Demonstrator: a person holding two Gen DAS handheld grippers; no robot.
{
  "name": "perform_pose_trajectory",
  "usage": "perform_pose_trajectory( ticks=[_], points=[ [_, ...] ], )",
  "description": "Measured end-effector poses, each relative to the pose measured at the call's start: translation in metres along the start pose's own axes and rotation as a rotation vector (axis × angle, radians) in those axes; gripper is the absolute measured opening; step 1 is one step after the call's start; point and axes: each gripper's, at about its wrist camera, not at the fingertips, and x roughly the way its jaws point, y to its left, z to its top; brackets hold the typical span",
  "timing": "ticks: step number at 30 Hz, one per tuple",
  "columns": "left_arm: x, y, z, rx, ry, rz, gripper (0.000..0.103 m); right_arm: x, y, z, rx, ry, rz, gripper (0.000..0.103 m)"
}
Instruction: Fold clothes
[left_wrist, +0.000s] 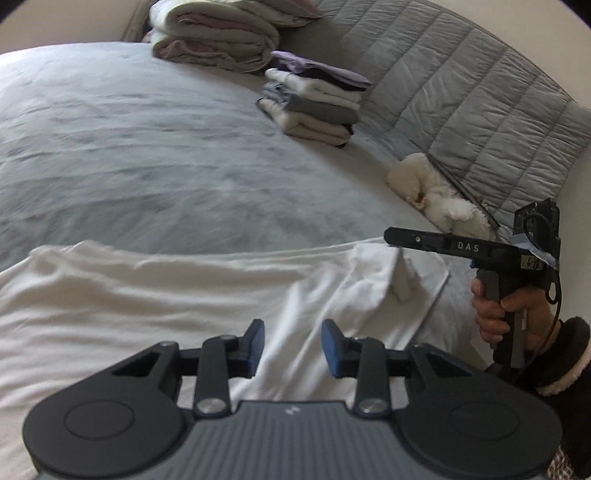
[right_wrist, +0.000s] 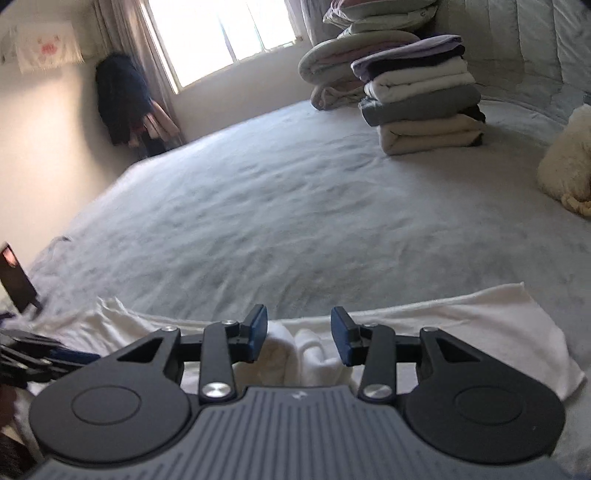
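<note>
A white garment (left_wrist: 155, 295) lies spread across the near part of the grey bed (left_wrist: 147, 155). My left gripper (left_wrist: 293, 343) hovers over its middle, open, with only flat cloth showing in the gap. Held in a hand (left_wrist: 495, 314), my right gripper (left_wrist: 391, 236) is over the garment's right end, where a small flap of cloth (left_wrist: 404, 282) stands up just below its tip, apart from it. In the right wrist view the right gripper (right_wrist: 299, 332) is open above a bunched ridge of the white garment (right_wrist: 480, 325); its pads do not press on the cloth. The blurred left gripper (right_wrist: 40, 354) shows at the left edge.
A stack of folded clothes (left_wrist: 314, 103) (right_wrist: 424, 99) stands at the far side of the bed, with rolled bedding (left_wrist: 214, 33) behind it. A fluffy white item (left_wrist: 436, 192) lies against the quilted grey headboard (left_wrist: 461, 92). Dark clothes (right_wrist: 122, 103) hang by the window (right_wrist: 221, 33).
</note>
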Motion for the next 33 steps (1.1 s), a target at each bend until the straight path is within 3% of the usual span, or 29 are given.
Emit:
perform_pose_trajectory(
  ticks=[5,10,13,16,24,33],
  points=[
    [0.026,-0.02,0.009,-0.002,-0.025,-0.039,0.034,-0.01,-0.009,-0.003,-0.001,0.007,0.053,0.043],
    [0.048,-0.043,0.015,0.037,-0.019,-0.029,0.035,-0.012,-0.013,-0.009,-0.04,0.043,0.081,0.043],
    [0.053,-0.053,0.02,0.056,-0.033,-0.008,0.044,-0.012,-0.021,-0.008,-0.016,0.043,0.081,0.043],
    [0.057,-0.061,0.022,0.081,-0.043,0.001,0.047,-0.014,-0.024,-0.006,-0.009,0.039,0.089,0.043],
    [0.068,-0.075,0.036,0.002,-0.075,0.034,0.047,-0.022,-0.028,-0.004,0.005,0.025,0.088,0.043],
    [0.086,-0.094,0.042,0.015,-0.053,0.084,0.047,-0.031,-0.04,-0.002,0.028,0.044,0.089,0.043]
  ],
)
